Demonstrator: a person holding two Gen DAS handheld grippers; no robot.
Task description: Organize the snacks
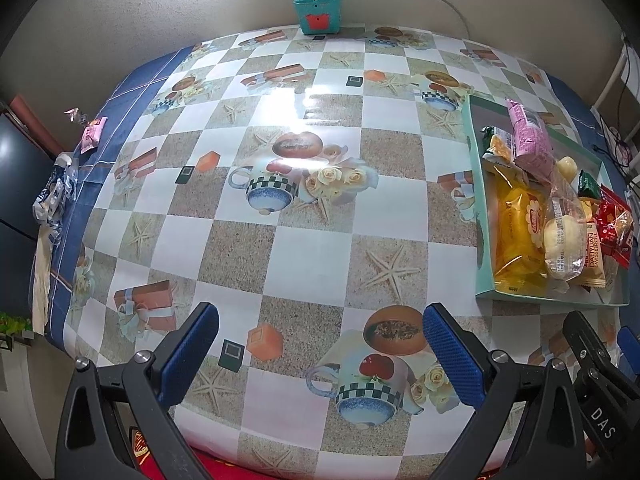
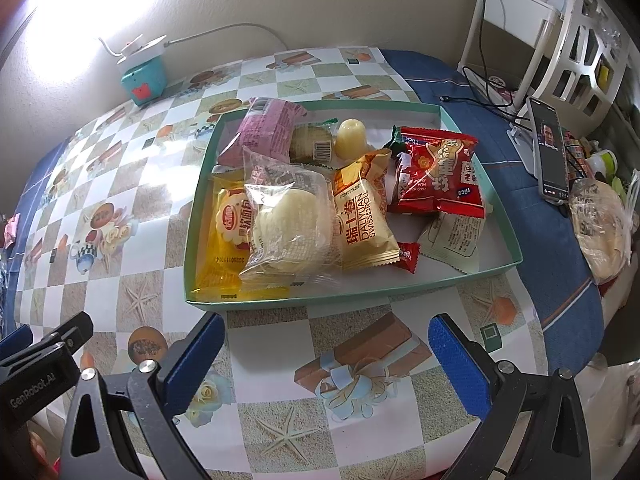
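Observation:
A shallow teal tray (image 2: 320, 298) (image 1: 482, 184) sits on the patterned table and holds several wrapped snacks: a yellow bread pack (image 2: 222, 240), a clear bag with a pale bun (image 2: 288, 224), a gold Swiss roll pack (image 2: 364, 224), a red pack (image 2: 438, 170), a pink pack (image 2: 268, 132). My right gripper (image 2: 326, 360) hovers open just in front of the tray's near rim, empty. My left gripper (image 1: 320, 354) is open and empty over bare tablecloth, left of the tray. A small pink snack (image 1: 93, 138) lies at the table's far left edge.
A teal box (image 1: 318, 14) with a white power strip on it stands at the back against the wall. A phone on a stand (image 2: 550, 152), cables and a bagged bun (image 2: 600, 232) lie right of the tray. A crumpled blue-white wrapper (image 1: 56, 194) rests at the left edge.

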